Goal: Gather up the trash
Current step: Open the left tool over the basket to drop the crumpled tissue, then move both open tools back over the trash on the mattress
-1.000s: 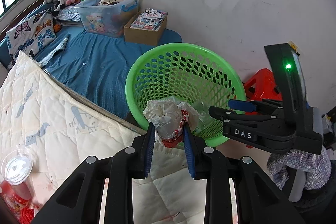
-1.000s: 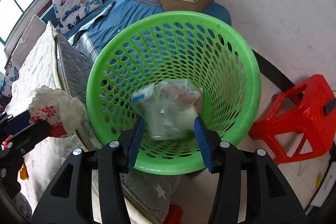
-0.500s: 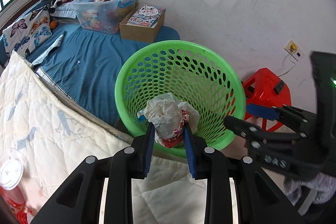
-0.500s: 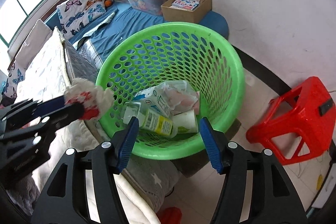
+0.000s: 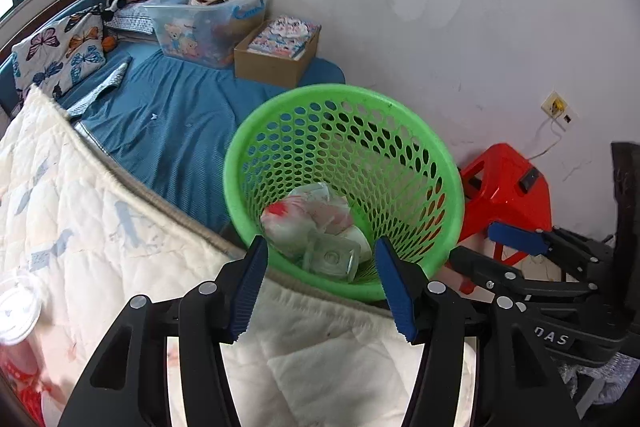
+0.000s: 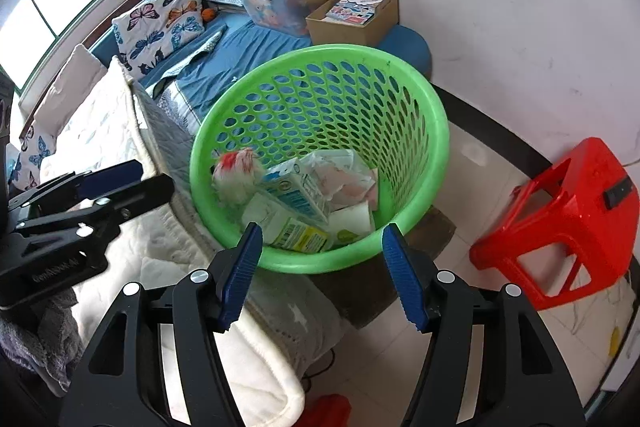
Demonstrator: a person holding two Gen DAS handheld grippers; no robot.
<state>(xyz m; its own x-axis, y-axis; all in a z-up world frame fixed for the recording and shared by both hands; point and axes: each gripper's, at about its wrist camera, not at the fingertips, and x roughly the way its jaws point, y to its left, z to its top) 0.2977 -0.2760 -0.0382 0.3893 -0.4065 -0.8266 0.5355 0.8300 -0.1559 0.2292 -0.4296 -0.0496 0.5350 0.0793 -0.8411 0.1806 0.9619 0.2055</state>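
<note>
A green perforated basket [image 5: 344,95] [image 6: 320,53] stands on the floor against the bed. A crumpled white-and-red wrapper [image 5: 296,223] [image 6: 236,179] is loose inside it, blurred in the right wrist view, beside a milk carton [image 6: 296,187], a labelled bottle [image 6: 296,237] and papers. My left gripper [image 5: 320,251] [image 6: 116,183] hovers over the near rim. Its jaws are opening and nothing is between them. My right gripper [image 6: 322,233] [image 5: 516,239] stands open and empty just short of the basket's near rim.
A red plastic stool [image 5: 508,187] [image 6: 568,211] stands right of the basket by the wall. A cream quilt [image 5: 100,227] covers the bed at the left, with a lidded cup [image 5: 16,307] on it. A cardboard box [image 5: 276,55] and a clear bin [image 5: 208,23] sit behind.
The left gripper's jaws spread and let go of the wrapper, which dropped into the basket. The right gripper widened and drew back from the basket, leaving the bottle inside.
</note>
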